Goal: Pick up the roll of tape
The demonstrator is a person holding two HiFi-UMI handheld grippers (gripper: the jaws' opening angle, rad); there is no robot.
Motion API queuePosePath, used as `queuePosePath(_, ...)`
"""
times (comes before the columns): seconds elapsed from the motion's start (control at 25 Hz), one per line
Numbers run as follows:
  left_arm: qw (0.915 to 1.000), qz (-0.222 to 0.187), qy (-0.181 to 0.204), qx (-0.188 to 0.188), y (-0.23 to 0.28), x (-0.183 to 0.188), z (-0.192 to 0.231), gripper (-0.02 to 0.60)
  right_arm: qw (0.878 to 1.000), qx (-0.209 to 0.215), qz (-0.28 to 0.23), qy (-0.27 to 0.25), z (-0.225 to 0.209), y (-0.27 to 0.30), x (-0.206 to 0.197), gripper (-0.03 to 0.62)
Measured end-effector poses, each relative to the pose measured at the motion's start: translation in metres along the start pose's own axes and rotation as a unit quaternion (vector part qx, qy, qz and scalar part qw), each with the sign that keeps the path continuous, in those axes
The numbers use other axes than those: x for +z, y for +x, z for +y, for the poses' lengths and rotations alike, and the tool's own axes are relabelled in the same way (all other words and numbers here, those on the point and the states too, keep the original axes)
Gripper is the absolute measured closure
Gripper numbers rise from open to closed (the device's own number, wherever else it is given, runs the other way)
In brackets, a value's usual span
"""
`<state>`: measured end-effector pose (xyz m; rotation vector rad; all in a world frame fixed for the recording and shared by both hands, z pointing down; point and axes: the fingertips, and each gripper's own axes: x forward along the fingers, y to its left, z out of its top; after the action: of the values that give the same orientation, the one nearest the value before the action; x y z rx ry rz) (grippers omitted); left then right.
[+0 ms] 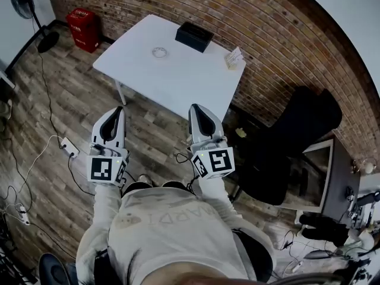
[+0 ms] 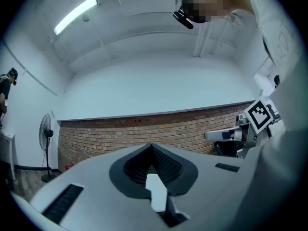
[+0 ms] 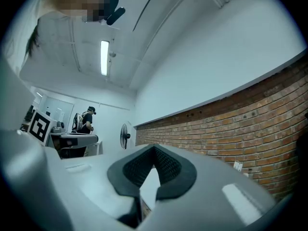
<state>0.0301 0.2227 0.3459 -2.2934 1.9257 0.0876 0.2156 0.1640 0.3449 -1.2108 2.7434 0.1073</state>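
Roll of tape lies flat on the white table, upper centre of the head view, well up-frame of and between our left gripper and right gripper, roughly equidistant, both with jaws together on nothing.

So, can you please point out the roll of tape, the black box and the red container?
roll of tape (image 1: 160, 56): head view, on the near rim of the ring.
black box (image 1: 194, 35): head view, on its top face.
red container (image 1: 83, 29): head view, on its front side.
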Motion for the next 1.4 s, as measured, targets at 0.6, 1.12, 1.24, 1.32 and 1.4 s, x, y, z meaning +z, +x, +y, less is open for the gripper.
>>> queuePosePath(0.6,0.9999,-0.004,0.002,-0.015,0.03,-0.012,0.072,0.575,1.0,-0.019,-0.014,0.008,0.017,0.07,-0.013,0.585)
queuePosePath(1.12,0.9997,0.007,-0.018,-0.015,0.053,-0.036,0.113,0.575,1.0,-0.02,0.005,0.01,0.022,0.117,-0.032,0.583)
queuePosePath(1.24,0.9997,0.008,-0.02,-0.011,0.064,-0.041,0.121,0.575,1.0,-0.015,0.008,0.008,0.016,0.133,-0.037,0.583)
queuePosePath(1.32,0.9998,0.008,-0.019,-0.006,0.074,-0.043,0.129,0.575,1.0,-0.01,0.006,0.009,0.011,0.148,-0.04,0.585)
queuePosePath(1.4,0.9998,0.008,-0.018,-0.001,0.087,-0.045,0.138,0.575,1.0,-0.006,0.003,0.011,0.006,0.165,-0.041,0.585)
